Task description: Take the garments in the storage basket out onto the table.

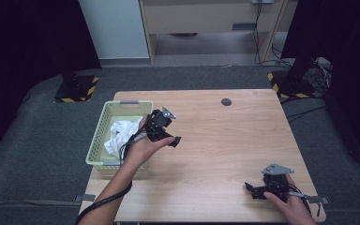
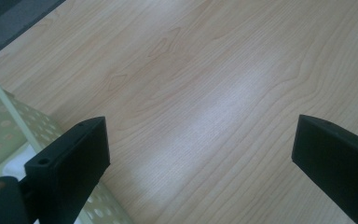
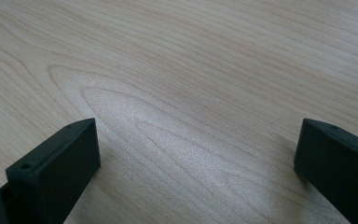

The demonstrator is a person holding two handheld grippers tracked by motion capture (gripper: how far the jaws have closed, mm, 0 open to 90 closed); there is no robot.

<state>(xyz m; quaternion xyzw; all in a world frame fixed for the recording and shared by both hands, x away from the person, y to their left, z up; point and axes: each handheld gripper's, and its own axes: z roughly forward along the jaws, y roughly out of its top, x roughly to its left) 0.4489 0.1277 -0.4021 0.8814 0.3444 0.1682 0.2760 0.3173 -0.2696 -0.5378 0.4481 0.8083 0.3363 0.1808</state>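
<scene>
White crumpled cloth (image 1: 120, 132) lies in the pale green perforated basket (image 1: 104, 118) at the table's left edge, bunched toward the basket's near-middle, nothing gripping it. My left gripper (image 1: 171, 138) hangs just right of the basket, over bare wood, jaws spread wide and empty; in the left gripper view (image 2: 200, 149) I see only tabletop grain between them, with the basket's perforated wall (image 2: 0, 126) and a sliver of the white cloth at the lower left beside one jaw. The left hand (image 1: 143, 145) overlaps the basket's right rim from above. My right gripper (image 1: 251, 189) sits well apart at the near right corner of the wooden table (image 1: 225, 140), low over the surface, jaws also released and empty; the right gripper view (image 3: 198, 149) shows plain wood between them. A small dark round disc (image 1: 226, 101) sits near the table's far edge. Grey floor all around.
</scene>
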